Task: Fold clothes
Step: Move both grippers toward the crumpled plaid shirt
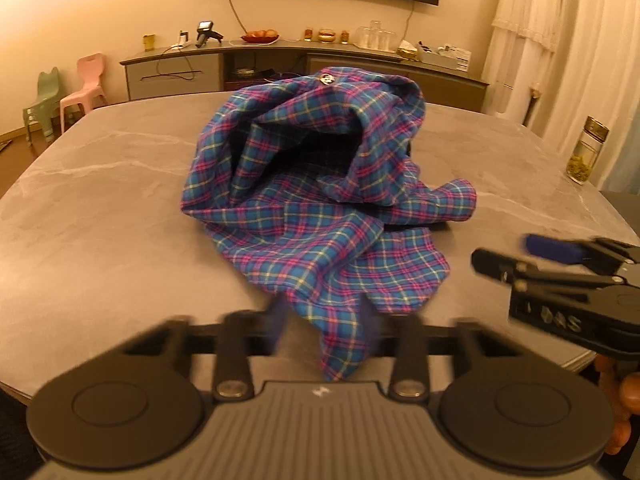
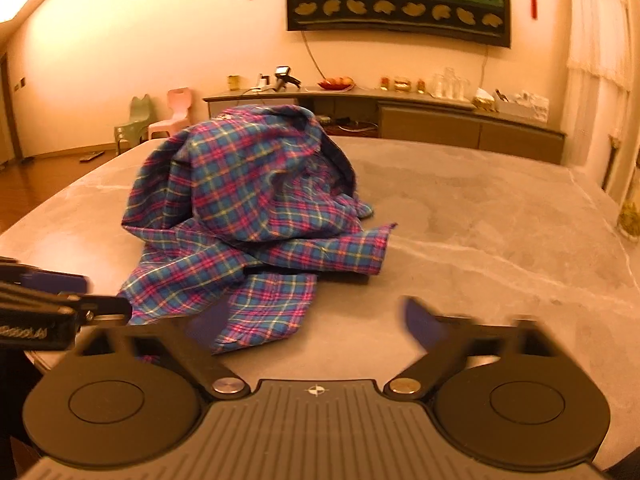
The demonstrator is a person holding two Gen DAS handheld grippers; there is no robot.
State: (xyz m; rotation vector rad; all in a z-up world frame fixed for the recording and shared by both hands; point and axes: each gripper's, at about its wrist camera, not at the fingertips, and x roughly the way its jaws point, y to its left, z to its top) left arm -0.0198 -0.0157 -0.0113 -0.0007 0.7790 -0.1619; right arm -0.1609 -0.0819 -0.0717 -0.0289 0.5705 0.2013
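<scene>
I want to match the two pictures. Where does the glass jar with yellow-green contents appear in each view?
Left wrist view: the glass jar stands at the right on the grey table.
Right wrist view: only part of it shows, at the far right edge.
Shared landmark: the plaid shirt mid-table.

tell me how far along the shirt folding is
Nothing looks folded: the plaid shirt sits as a crumpled heap on the grey table. In hand: the left gripper has a hanging corner of the cloth between its fingers at the near edge; blur hides whether they pinch it. The right gripper is open at another flap. Spreading flat and all folds remain.
</scene>
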